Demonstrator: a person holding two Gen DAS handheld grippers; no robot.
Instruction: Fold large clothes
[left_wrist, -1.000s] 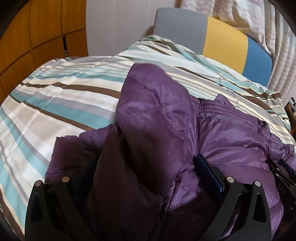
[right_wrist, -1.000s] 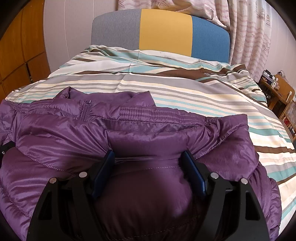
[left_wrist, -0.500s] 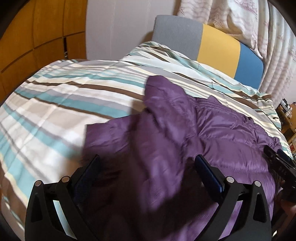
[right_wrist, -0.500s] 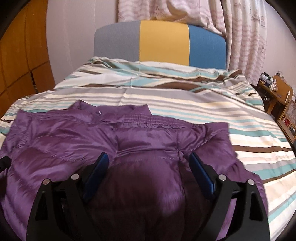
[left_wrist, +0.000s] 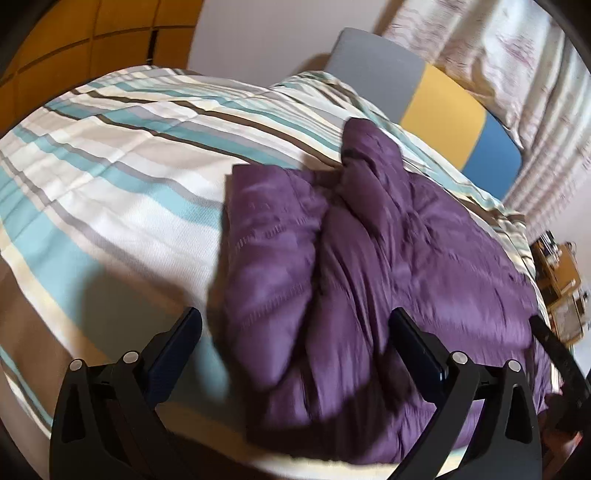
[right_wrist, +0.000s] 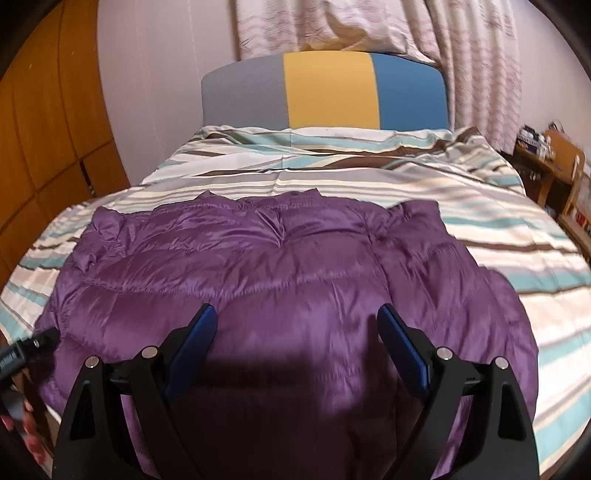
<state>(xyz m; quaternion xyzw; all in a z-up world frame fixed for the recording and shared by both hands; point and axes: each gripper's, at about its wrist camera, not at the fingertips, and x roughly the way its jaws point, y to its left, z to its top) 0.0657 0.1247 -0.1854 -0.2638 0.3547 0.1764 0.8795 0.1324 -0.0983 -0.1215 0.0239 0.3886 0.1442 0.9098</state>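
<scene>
The shiny purple quilted puffer jacket has just been released onto the striped bed, both grippers' jaws spread empty, so one fold is judged laid.

Purple jacket flat on striped bed

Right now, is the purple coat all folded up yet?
Not yet. Done: the purple coat lies spread on the striped bed, one sleeve folded over it. In hand: nothing; the left gripper and right gripper are open above it. Left: folding it smaller.
</scene>
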